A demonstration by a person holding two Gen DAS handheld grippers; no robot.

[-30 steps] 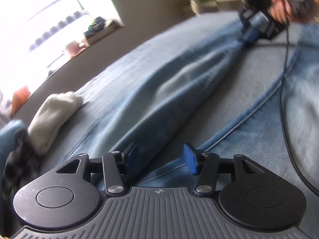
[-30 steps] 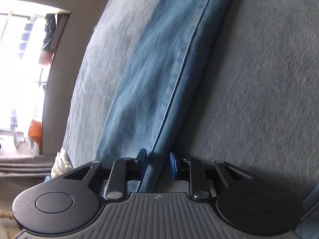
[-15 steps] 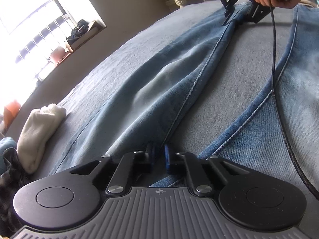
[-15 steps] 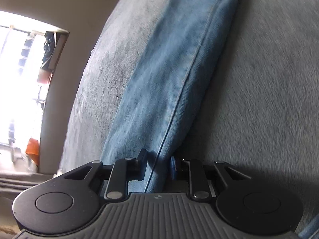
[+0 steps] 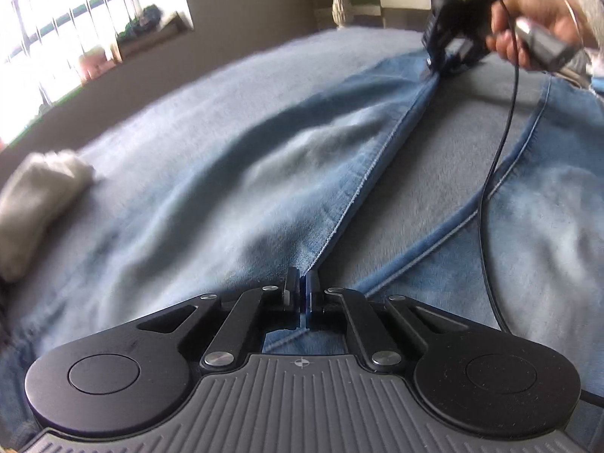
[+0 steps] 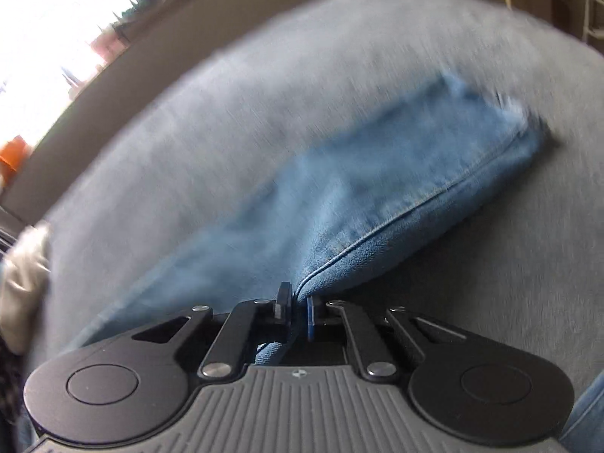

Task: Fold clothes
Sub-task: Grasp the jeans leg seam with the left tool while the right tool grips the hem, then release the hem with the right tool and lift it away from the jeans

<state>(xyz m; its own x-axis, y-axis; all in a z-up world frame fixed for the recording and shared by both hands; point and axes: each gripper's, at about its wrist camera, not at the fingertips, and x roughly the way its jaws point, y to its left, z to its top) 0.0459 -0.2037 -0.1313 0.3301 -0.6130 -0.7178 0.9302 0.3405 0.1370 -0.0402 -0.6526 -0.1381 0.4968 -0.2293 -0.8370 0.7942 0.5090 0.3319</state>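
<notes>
I have the pair of light blue denim jeans (image 5: 234, 173) spread over the grey-blue plush blanket (image 5: 234, 87) that covers the bed, and I will place everything from its inner-leg seam (image 5: 377, 158). My left gripper (image 5: 302, 294) is pressed together on that seam at the near end of the leg, the denim edge pinched between the blue pads with no gap showing. My right gripper (image 6: 296, 302) sits farther along the same seam, toward the hem (image 6: 506, 113); its jaws are closing, and a fold of the seam edge stands between them, already nipped by the pads. From the left wrist I can see my right hand (image 5: 528, 37) around that tool's handle, with its black cable (image 5: 498, 143) trailing across the bare blanket between the seam and the other leg (image 5: 547, 207). On the far side of the seam from that leg, past the held leg, lies a rolled cream-white cloth (image 5: 37, 204). I judge this to be the opening step: gripping one leg at two points so it can be laid over its twin. The next move calls for lifting both ends together, keeping the seam taut between them, and carrying the leg across so edges line up, with the cable kept out from under the fold.
</notes>
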